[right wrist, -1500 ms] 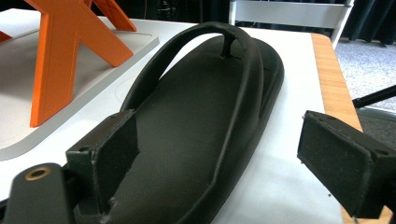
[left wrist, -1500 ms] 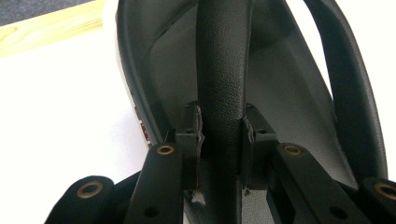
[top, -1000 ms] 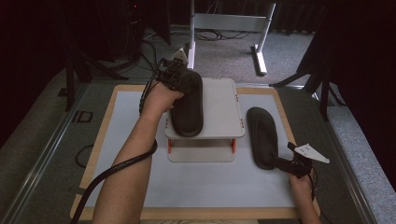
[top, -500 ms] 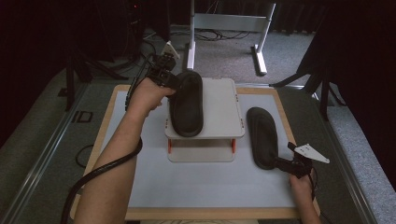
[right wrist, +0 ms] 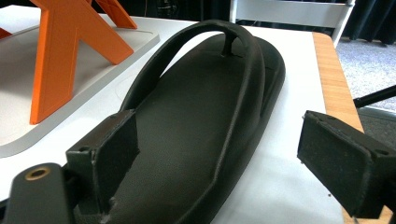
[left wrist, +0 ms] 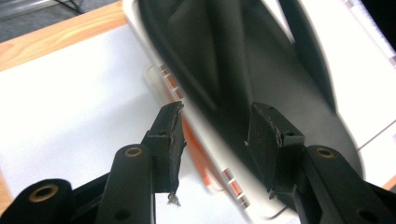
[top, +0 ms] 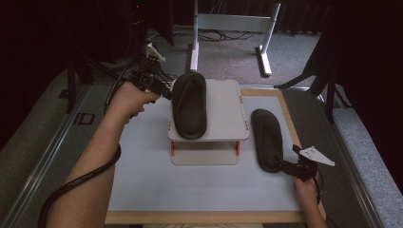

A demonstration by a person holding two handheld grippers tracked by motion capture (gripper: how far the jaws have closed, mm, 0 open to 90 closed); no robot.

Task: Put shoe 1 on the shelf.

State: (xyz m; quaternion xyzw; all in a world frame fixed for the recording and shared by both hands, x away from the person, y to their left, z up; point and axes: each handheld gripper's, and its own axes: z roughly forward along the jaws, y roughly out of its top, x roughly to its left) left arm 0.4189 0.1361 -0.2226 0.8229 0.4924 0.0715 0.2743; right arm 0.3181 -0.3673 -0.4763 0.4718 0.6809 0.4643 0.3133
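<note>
One black flip-flop (top: 189, 105) already lies on top of the little white rack (top: 223, 118). The other flip-flop (top: 267, 140) lies flat on the tabletop (top: 142, 180), at 3 o'clock from the rack, so it looks left to do. The left gripper (top: 164, 91) sits at 9 o'clock from the first shoe, jaws partly apart and holding nothing. The right gripper (top: 285, 166) lies low at the second shoe's heel, jaws wide around it, not squeezing.
</note>
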